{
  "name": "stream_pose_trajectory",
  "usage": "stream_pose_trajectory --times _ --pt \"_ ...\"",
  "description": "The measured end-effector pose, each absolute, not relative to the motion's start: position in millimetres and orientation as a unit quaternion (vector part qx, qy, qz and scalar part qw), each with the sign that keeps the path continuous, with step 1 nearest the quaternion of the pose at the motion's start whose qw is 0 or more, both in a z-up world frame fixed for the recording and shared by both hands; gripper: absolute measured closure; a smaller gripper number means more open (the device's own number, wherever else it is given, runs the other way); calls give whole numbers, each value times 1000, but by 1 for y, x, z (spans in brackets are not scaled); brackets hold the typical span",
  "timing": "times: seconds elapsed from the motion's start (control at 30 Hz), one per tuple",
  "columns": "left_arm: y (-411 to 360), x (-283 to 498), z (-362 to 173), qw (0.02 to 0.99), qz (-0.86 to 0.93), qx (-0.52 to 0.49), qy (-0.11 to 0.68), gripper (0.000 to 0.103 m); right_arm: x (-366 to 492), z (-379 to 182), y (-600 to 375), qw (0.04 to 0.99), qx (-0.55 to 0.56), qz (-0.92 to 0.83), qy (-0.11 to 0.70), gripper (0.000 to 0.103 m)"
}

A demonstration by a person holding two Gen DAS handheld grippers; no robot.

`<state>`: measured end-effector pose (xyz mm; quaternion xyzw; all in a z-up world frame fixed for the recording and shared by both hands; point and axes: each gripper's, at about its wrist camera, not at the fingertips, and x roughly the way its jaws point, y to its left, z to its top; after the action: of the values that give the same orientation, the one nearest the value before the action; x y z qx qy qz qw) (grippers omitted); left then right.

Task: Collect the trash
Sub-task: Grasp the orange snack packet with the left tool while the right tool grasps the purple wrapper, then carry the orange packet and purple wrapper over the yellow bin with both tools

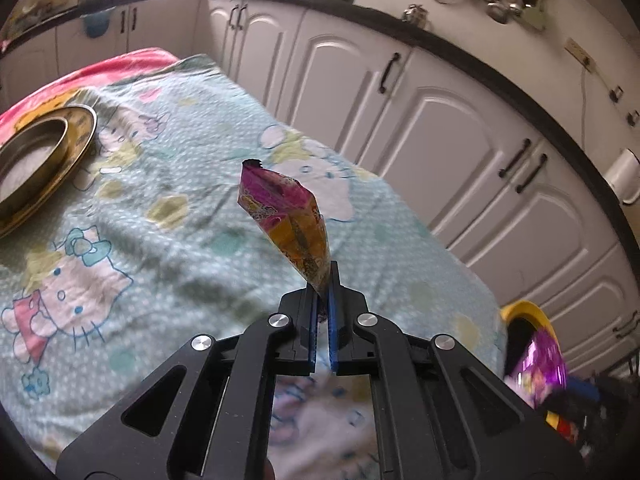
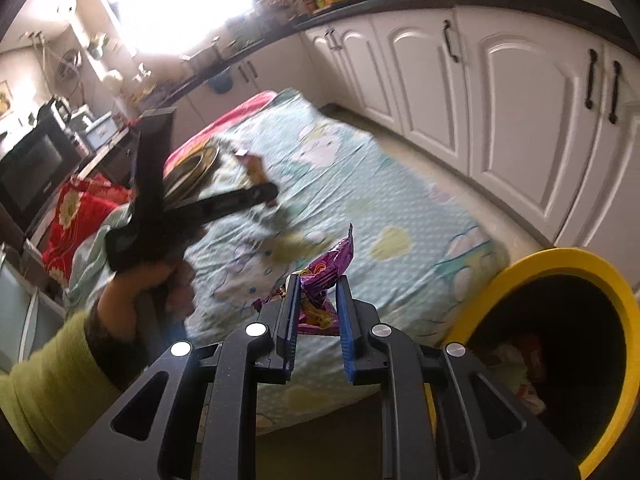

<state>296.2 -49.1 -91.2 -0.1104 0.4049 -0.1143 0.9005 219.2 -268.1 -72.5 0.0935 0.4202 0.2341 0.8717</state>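
My left gripper [image 1: 324, 284] is shut on a pink and orange snack wrapper [image 1: 286, 220] and holds it up above the bed. It also shows in the right wrist view [image 2: 268, 194], with the wrapper [image 2: 254, 166] sticking out of its tip. My right gripper [image 2: 318, 292] is shut on a purple snack wrapper [image 2: 326, 272], held above the bed's near edge, just left of a yellow-rimmed bin [image 2: 560, 268]. The bin [image 1: 524, 312] and the purple wrapper [image 1: 542, 360] also show at the right of the left wrist view. Some trash lies inside the bin.
The bed carries a green cartoon-print sheet [image 1: 160, 208]. A brass plate holding a metal bowl [image 1: 36, 160] sits at its far left. White kitchen cabinets [image 1: 440, 120] run along the right under a dark counter. A red flowered cushion [image 2: 76, 216] lies left of the bed.
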Motion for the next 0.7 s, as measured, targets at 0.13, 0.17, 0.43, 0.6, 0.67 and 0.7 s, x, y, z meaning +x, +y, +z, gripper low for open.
stream_pose_trajectory --times 0.13,0.17,0.43,0.6,0.67,0.7 --pt "-61 280 -82 904 -133 -105 393 102 218 -67 -286 881 105 214 408 86" --pt "-63 275 -79 904 -139 -105 390 102 218 -66 -292 884 108 208 404 86" --pt "-82 252 -64 906 -169 -100 376 102 213 -58 -326 903 118 163 379 86" --pt "-94 238 -57 904 -189 -97 370 102 209 -53 -341 914 117 139 362 86" --pt "-98 235 -56 903 -196 -97 370 102 207 -53 -348 917 120 131 358 86" --pt "-101 232 -55 902 -200 -94 370 102 206 -53 -351 917 123 128 357 86"
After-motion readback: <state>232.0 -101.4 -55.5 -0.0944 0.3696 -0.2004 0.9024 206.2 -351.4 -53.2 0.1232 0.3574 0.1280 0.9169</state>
